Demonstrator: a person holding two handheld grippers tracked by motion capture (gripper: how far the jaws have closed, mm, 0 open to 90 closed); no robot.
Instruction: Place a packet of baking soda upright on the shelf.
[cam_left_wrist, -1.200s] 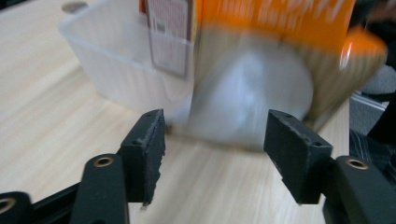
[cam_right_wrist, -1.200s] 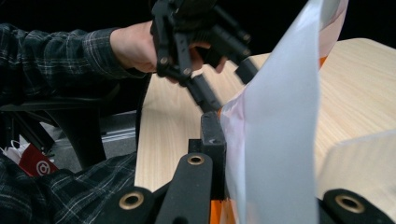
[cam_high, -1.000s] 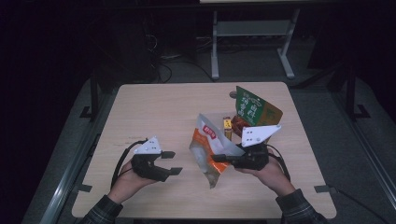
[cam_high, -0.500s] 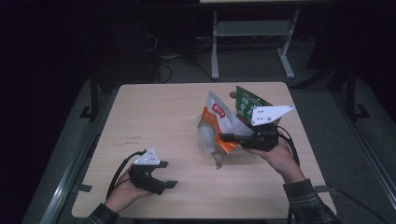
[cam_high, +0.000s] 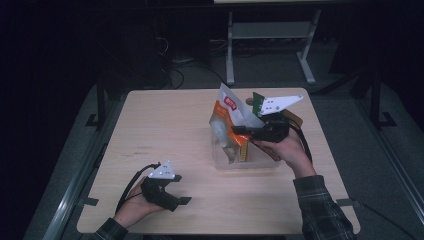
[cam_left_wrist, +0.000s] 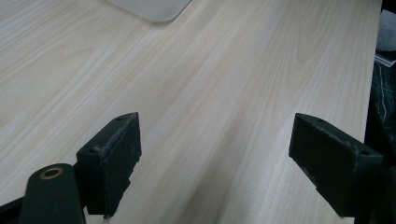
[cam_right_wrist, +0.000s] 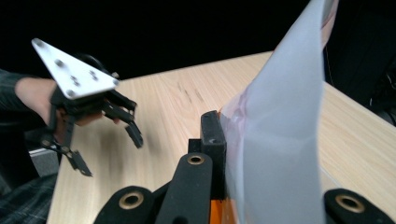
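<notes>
Dark floor and the legs of a metal stand surrounded a pale wooden table (cam_high: 165, 130) in the high view. Toward the 3 o'clock side of the tabletop stood a clear plastic bin (cam_high: 250, 161), and above its 11 o'clock corner the right tongs (cam_high: 239, 130) were clamped shut on a white-and-orange snack bag (cam_high: 226, 112), holding it upright in the air with its lower end hanging down into the bin. A green packet (cam_high: 258, 102) showed just behind the grey plate of those tongs, at about 1 o'clock from the bag. In the right gripper view the bag's pale back (cam_right_wrist: 280, 154) rose between the black jaws, pinched tight against the left one.

Down near 7 o'clock on the table, well apart from the bin, the left tongs (cam_high: 180, 197) rested low over the wood in the person's hand. Their jaws had just been opening and stood wide, with nothing between them but bare wood grain in the left gripper view (cam_left_wrist: 215, 154); a rounded corner of the bin (cam_left_wrist: 154, 8) showed at that view's 12 o'clock edge.
</notes>
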